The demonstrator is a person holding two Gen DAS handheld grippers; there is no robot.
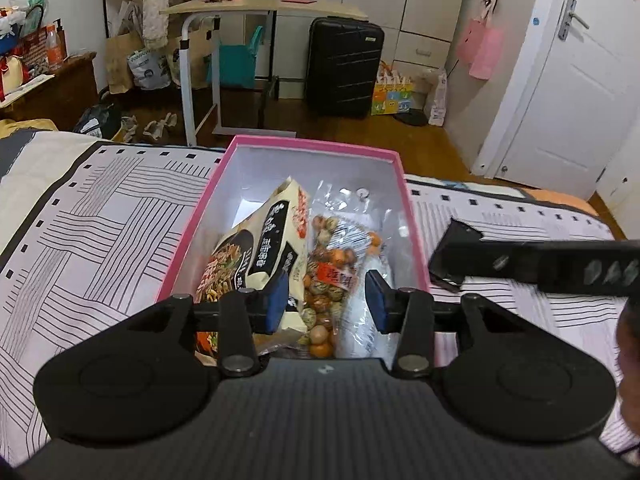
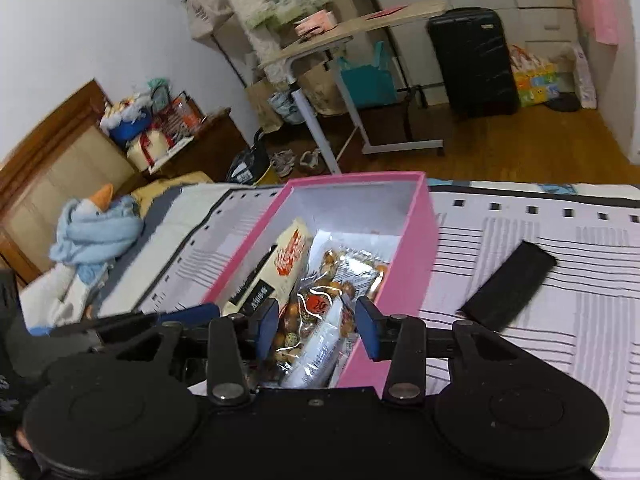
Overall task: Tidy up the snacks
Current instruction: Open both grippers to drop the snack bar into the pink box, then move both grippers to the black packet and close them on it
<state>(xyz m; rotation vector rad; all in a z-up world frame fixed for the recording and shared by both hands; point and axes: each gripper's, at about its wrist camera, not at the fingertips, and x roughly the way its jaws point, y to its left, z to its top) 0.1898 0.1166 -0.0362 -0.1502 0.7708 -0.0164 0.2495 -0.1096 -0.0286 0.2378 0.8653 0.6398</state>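
Snacks fill the near half of a pink box (image 1: 414, 236) that sits open on a bed cover (image 1: 100, 216) printed with black line patterns. We look down along both pairs of tongs into that box.

In the left wrist view, the left gripper (image 1: 326, 304) hangs over the box's near end, its blue pads standing apart. A cream noodle packet (image 1: 260, 248) with black lettering leans at 10 o'clock from the gripper, its lower edge just beside the left pad (image 1: 276, 302); we cannot tell whether they touch. A clear bag of round mottled snacks (image 1: 324, 276) lies between the pads, and neither pad presses on it. This view alone shows the white door (image 1: 568, 92) at 2 o'clock, and the right tool's black arm crossing in at 3 o'clock.

In the right wrist view, the right gripper (image 2: 316, 330) also stands open over the same bag (image 2: 316, 304), with a white wrapper (image 2: 320, 352) lying in the gap, gripped by nothing. The noodle packet (image 2: 280, 264) sits at 11 o'clock. Only this view shows a blue cloth (image 2: 96, 232) bundled at 9 o'clock, a wooden headboard (image 2: 48, 152) behind it, and a flat black piece (image 2: 512, 292) on the cover at 3 o'clock, apart from the box (image 2: 416, 248).

Both views share a black suitcase (image 1: 344, 68) and a small white-legged table (image 1: 264, 6) across the wooden floor.
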